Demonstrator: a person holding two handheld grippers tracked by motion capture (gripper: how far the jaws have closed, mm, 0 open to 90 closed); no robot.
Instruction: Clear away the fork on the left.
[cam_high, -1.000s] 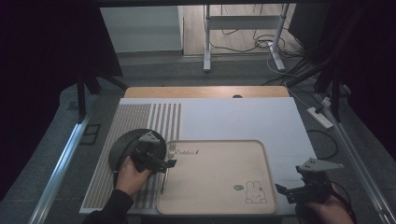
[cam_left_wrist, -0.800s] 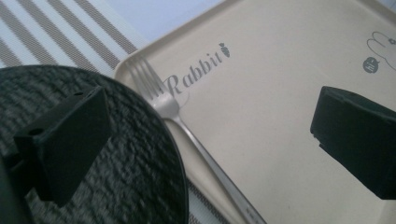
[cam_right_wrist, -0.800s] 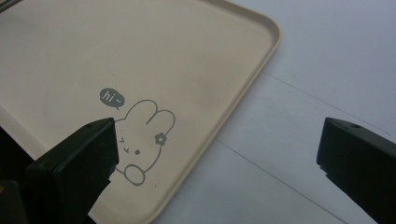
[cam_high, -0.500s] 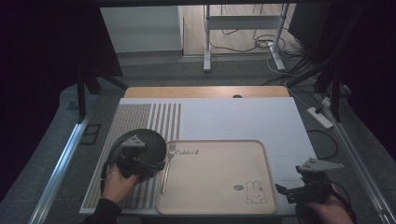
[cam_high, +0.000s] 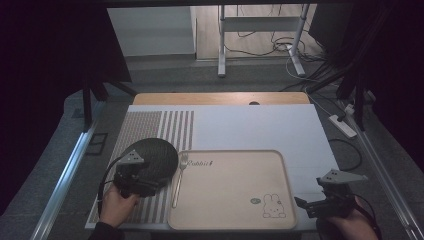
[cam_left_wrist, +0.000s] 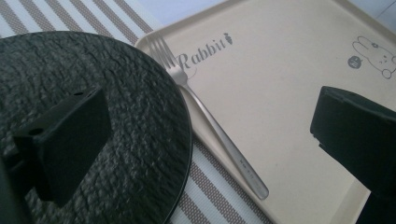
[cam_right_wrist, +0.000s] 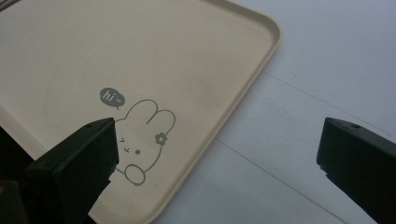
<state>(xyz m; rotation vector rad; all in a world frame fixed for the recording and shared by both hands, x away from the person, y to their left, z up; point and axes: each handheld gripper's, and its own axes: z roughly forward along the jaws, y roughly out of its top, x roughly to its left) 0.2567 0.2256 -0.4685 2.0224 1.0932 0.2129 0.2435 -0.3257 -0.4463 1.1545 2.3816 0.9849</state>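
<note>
Black textured plate (cam_high: 151, 159) on striped placemat (cam_high: 150, 125), just left of beige rabbit tray (cam_high: 235, 220), rim touching/overlapping tray's left edge in left gripper view. Fork (cam_left_wrist: 205, 116) lies along that tray edge, tines by "Rabbit" print.

Change vs 1 s ago: left hand-held gripper (cam_high: 131, 181) slid off fork side, now over plate's near edge, jaws wide apart, nothing held (prob. lining up plate grab).

Right hand-held gripper (cam_high: 320, 202) idle at tray's near-right corner, jaws apart.

Tray otherwise bare on white worktop (cam_high: 260, 125).

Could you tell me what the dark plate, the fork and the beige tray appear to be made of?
Plate: dark, pebbled matte face, likely stoneware or slate-look ceramic. Fork: brushed silver sheen, probably stainless steel. Tray: smooth matte beige with printed rabbit, apparently plastic.
</note>
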